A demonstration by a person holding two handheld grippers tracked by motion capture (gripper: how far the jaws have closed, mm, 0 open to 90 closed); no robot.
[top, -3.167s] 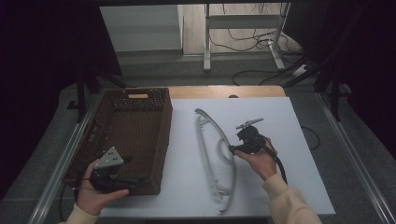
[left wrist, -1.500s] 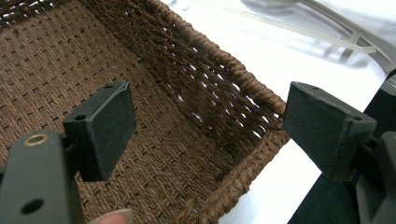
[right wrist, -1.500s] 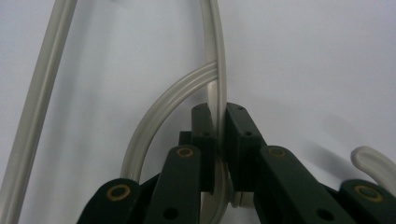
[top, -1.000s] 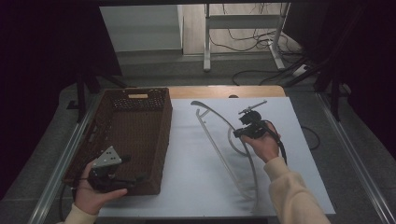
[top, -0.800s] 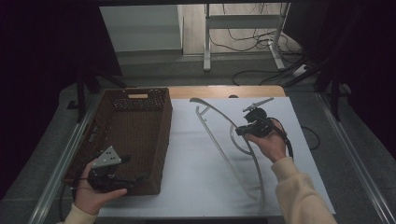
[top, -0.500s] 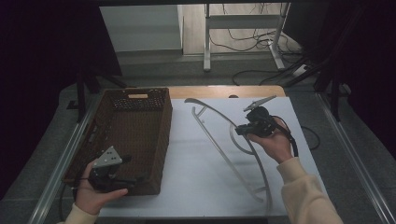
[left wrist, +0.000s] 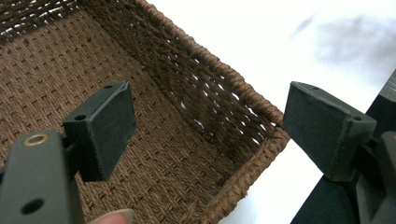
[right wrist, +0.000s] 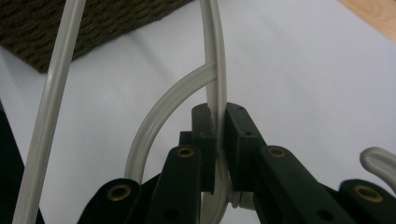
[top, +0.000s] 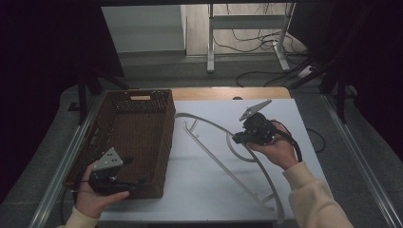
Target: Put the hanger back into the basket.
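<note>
High view puts your right claw (top: 236, 138) over the middle of the bench (top: 209, 190), clenched on the hook of the hanger (top: 223, 164); the hanger is tilted, hook end lifted, its far end low near the bench's front edge; your right claw view confirms both pads pinching the pale bar; your left claw (top: 138, 180) stands released, jaws wide, straddling the near right corner of the basket (top: 138, 128), gripping nothing.

Both tools are black, with brass-ringed screw holes in their linkages and flat rectangular pads. Each carries a grey three-cornered plate and trails a black cable. The person's right sleeve (top: 311, 199) is cream.
</note>
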